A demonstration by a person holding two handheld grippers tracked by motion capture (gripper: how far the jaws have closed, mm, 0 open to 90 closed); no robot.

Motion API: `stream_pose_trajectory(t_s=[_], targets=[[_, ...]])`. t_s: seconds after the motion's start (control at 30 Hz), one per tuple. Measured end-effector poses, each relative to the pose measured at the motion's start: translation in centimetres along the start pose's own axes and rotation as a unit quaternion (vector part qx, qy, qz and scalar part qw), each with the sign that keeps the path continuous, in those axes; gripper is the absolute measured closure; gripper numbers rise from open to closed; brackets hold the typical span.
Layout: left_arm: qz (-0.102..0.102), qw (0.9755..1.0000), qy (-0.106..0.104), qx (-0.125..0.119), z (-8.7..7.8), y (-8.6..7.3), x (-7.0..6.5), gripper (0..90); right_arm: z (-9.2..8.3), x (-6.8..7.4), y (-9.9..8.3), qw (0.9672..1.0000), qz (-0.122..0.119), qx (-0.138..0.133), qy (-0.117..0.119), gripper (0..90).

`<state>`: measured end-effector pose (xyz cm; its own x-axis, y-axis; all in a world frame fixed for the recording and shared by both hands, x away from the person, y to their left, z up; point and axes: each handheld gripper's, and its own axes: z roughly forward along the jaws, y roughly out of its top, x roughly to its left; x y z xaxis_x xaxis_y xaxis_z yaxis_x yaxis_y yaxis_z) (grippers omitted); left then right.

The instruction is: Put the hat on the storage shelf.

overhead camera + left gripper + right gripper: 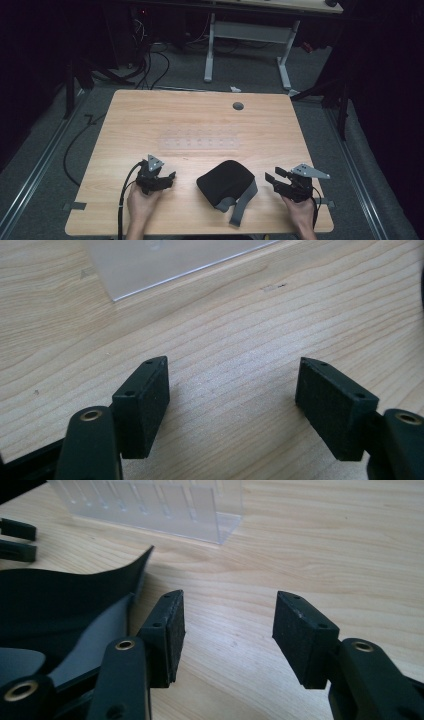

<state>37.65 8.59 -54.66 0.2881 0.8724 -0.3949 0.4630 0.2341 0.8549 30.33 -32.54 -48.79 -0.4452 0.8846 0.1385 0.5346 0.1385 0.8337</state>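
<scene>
A black pouch-like item with grey straps (227, 186) lies on the wooden table (200, 120) near the front edge, between my two grippers. Its black and grey surface (60, 615) shows at the left of the right gripper view. A clear plastic rack (199, 142) lies at the table's middle; its end (150, 505) stands ahead of the right gripper, and a corner of the rack (160, 260) shows in the left gripper view. My left gripper (167, 179) (232, 400) is open over bare wood. My right gripper (272, 179) (227, 635) is open beside the pouch, holding nothing.
A round grey cable hole (238, 106) sits near the table's far edge. Beyond the table stand a white desk frame (247, 45) and cables on the floor (150, 65). The left gripper's jaws show far off (17, 539) in the right gripper view.
</scene>
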Motion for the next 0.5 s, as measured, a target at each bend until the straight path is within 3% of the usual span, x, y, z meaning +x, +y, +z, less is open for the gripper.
stream_pose_trajectory(t_s=[0.27, 0.5], targets=[[0.0, 1.0, 0.0, 0.0, 0.0, 0.0, 0.0, 30.1, -0.3, 1.3, 0.9, 0.9995, -0.014, -0.006, 0.029, 46.8], [0.0, 1.0, 0.0, 0.0, 0.0, 0.0, 0.0, 30.1, 0.4, 2.2, 1.1, 0.9985, -0.026, 0.006, 0.047, 46.2]])
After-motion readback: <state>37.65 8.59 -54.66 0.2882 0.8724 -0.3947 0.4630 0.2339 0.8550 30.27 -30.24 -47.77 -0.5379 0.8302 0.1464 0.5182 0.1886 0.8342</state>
